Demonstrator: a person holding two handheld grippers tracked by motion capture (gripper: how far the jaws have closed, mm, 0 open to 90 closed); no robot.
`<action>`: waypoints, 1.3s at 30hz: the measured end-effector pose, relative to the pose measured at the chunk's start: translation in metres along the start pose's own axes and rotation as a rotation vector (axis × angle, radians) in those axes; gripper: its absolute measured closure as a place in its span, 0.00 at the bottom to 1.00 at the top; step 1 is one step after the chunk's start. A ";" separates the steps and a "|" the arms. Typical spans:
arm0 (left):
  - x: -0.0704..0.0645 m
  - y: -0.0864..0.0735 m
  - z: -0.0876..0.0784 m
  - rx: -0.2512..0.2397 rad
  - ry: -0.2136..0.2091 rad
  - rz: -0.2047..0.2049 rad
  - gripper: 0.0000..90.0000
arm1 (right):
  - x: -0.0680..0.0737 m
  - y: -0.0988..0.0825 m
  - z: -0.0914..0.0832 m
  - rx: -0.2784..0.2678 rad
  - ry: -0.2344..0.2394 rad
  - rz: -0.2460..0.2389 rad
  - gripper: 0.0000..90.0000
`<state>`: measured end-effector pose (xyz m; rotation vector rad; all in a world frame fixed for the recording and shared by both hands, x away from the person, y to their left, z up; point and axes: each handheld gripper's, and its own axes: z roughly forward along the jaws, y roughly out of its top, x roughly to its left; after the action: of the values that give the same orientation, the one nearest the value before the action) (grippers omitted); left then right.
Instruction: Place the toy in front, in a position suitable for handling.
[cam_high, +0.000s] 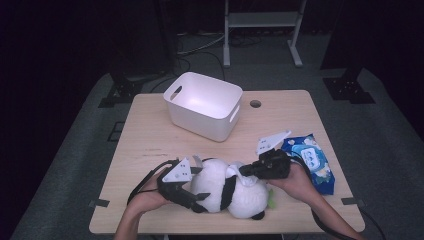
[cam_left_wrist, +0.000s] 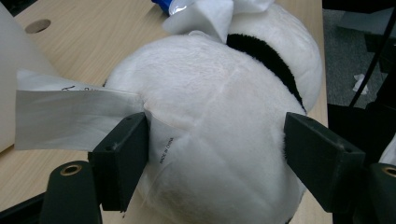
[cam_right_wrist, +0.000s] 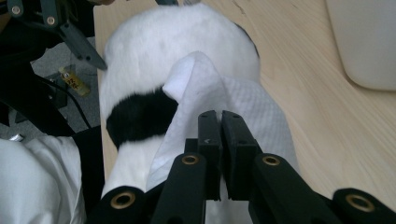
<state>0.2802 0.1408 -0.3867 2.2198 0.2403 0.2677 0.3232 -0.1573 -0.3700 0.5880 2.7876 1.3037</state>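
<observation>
Pale wooden table (cam_high: 150, 135) carries a white bin (cam_high: 203, 104) at upper centre. At lower left the left gripper (cam_high: 192, 196) clamps the plush panda's (cam_high: 225, 192) rump. Right of it, the right gripper (cam_high: 243, 171) pinches a white wipe (cam_right_wrist: 243, 112) against the panda, beside a blue wipe pack (cam_high: 312, 162).

The left gripper (cam_left_wrist: 215, 154) holds its two black jaws on both sides of the white plush panda (cam_left_wrist: 219, 126). A white label (cam_left_wrist: 70, 119) sticks out from the panda, over the wooden counter (cam_left_wrist: 112, 32).
</observation>
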 end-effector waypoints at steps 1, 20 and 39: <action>0.000 0.000 0.000 0.001 -0.001 0.004 0.26 | 0.001 0.003 0.003 0.004 -0.001 -0.005 0.95; 0.002 -0.004 -0.001 0.005 0.003 -0.019 0.26 | -0.006 0.010 0.003 0.052 -0.053 -0.004 0.95; 0.010 -0.006 0.004 0.016 0.074 -0.100 0.26 | 0.023 -0.029 -0.023 -0.003 -0.033 0.007 0.94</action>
<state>0.2903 0.1443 -0.3928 2.2080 0.3932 0.2941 0.2882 -0.1833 -0.3726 0.6141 2.7594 1.2868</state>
